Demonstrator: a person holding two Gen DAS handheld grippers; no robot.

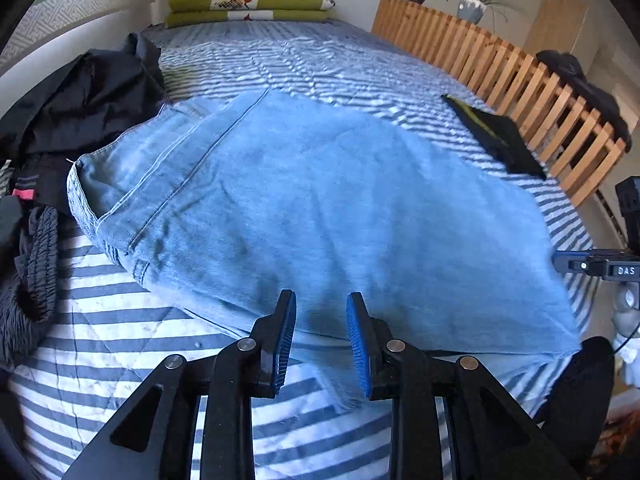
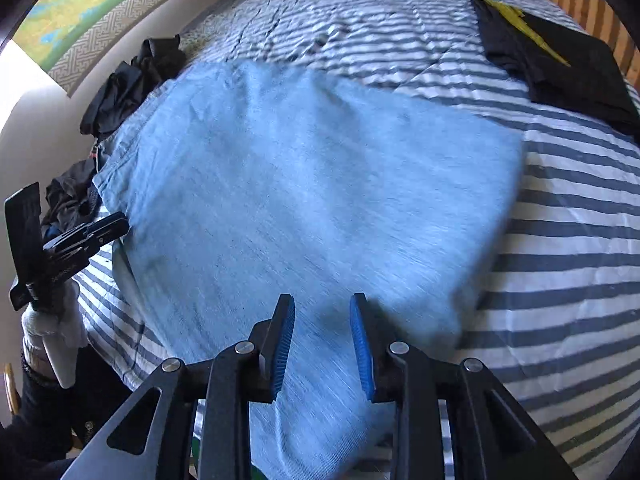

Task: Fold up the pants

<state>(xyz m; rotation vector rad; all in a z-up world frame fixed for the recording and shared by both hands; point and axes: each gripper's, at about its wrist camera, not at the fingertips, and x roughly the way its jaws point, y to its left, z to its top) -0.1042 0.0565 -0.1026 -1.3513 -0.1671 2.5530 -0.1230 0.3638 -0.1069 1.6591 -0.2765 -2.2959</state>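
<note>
I am looking down at the jeans, which are lying spread flat on the striped quilt, waistband toward the left beside a heap of dark clothes. My left gripper is hanging just above the near edge of the denim with its blue pads apart and nothing between them. From the right wrist view I am seeing the same jeans filling the middle of the quilt. My right gripper is hovering over the near part of the fabric, its pads spread too and gripping nothing; the cloth under it is blurred. I cannot tell whether either claw is touching the denim. A folded black garment with a yellow mark is lying apart from the jeans near the wooden slat rail. Folded green and red blankets are sitting at the far end of the bed.
</note>
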